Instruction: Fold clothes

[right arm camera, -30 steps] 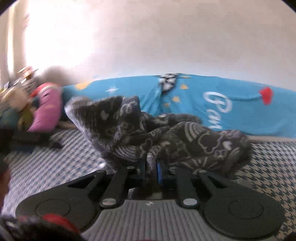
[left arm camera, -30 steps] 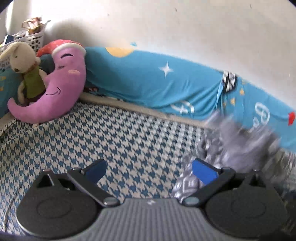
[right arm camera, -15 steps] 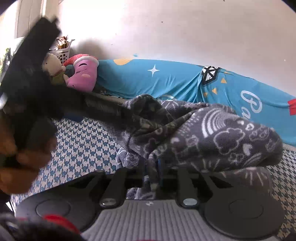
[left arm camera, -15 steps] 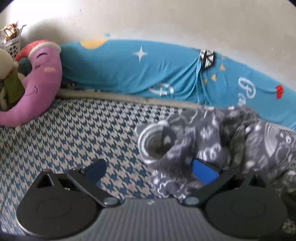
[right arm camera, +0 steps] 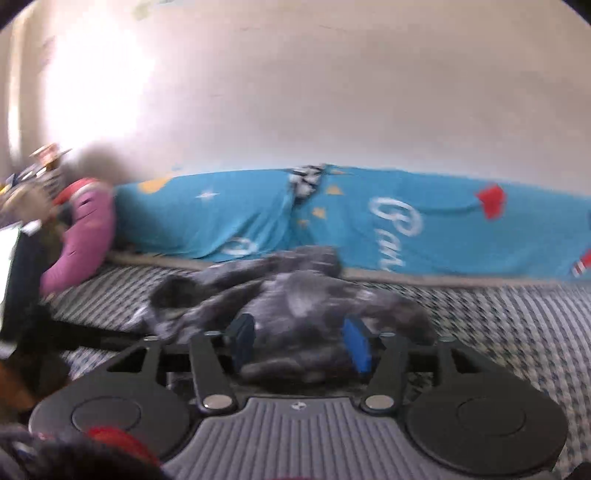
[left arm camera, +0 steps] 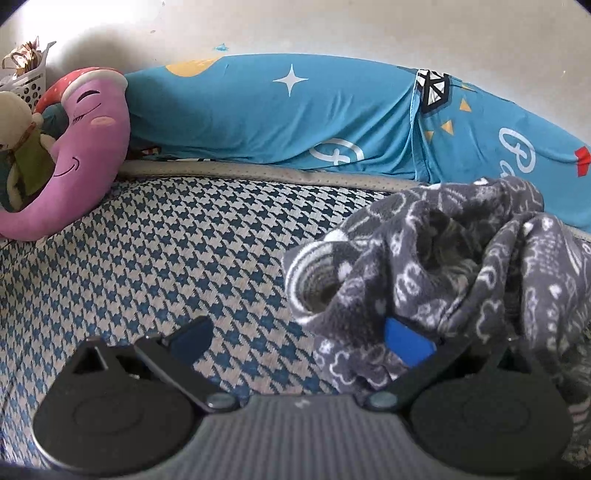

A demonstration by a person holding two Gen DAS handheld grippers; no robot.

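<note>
A blue-and-white checked bed (left arm camera: 177,236) ran along a pale wall (left arm camera: 332,29), with a long blue bolster (left arm camera: 295,118) lying at its far edge and a pink moon cushion (left arm camera: 88,147) and a stuffed rabbit (left arm camera: 14,122) propped toward the far left corner. On the bed, near that far edge and just in front of the bolster, a grey patterned fleece garment (left arm camera: 443,266) lay in a loose, rumpled heap, one ribbed cuff (left arm camera: 317,280) gaping toward the bed's middle; it was not folded. The left gripper (left arm camera: 299,336) hung low over the bed with its jaws spread wide and nothing between them, its right finger just at the heap's near fringe. The right gripper (right arm camera: 299,343), seen through motion blur, also stood released, its blue pads on either side of the garment's bulk without pinching it. Judged from this, good folding here would call for spreading the heap flat first: each gripper taking a single layer at an edge such as the cuff or hem, not a bunched handful, and drawing the cloth out toward the bed's bare middle, where there was room.
</note>
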